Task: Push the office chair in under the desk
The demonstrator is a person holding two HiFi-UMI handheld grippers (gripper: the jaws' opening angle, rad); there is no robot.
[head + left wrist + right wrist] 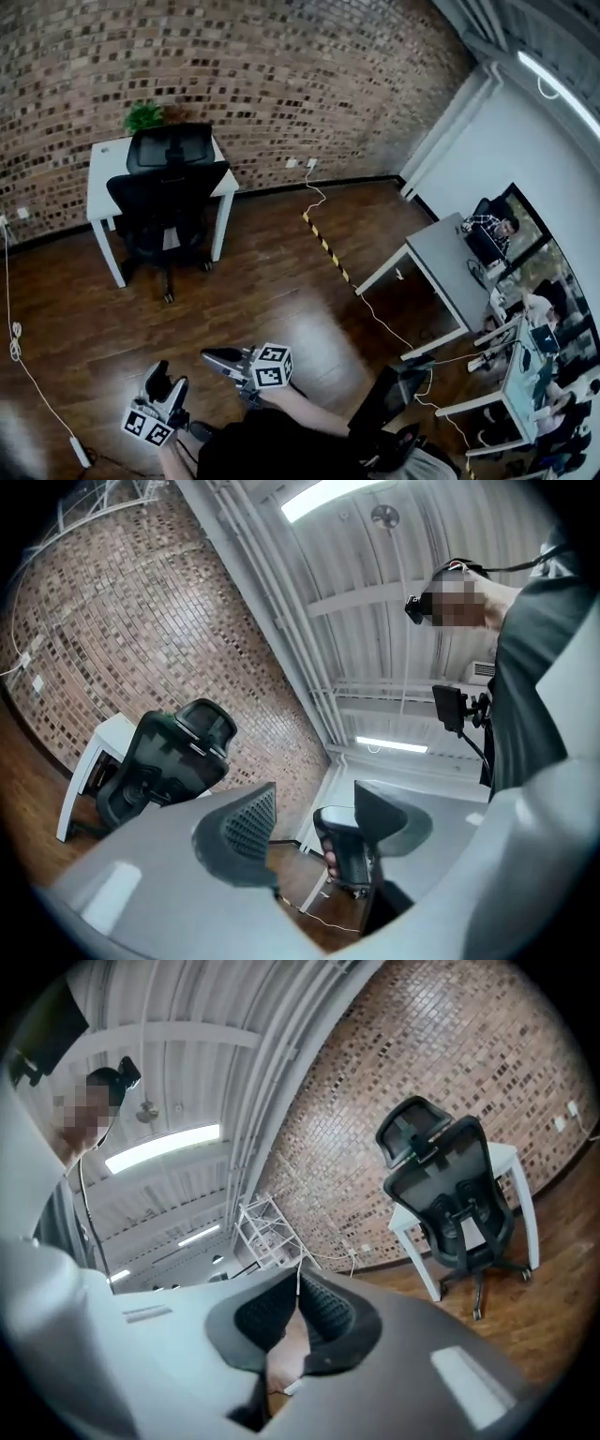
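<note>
A black mesh office chair (pixel 169 199) stands at the front of a white desk (pixel 101 167) against the brick wall, its back toward me. Both grippers are far from it, low in the head view. My left gripper (pixel 165 384) is open with nothing between its jaws. My right gripper (pixel 221 360) is shut and empty. In the left gripper view the chair (pixel 169 757) and desk (pixel 86 761) lie far left of the left gripper (pixel 314 799). The right gripper view has the chair (pixel 450 1204) and desk (pixel 514 1159) at the right, beyond the right gripper (pixel 298 1288).
A green plant (pixel 142 115) sits on the white desk. A yellow-black strip with a cable (pixel 328 248) crosses the wooden floor. A grey desk (pixel 448 272) with seated people (pixel 492 230) stands at the right. A white cable and power strip (pixel 80 452) lie at the left.
</note>
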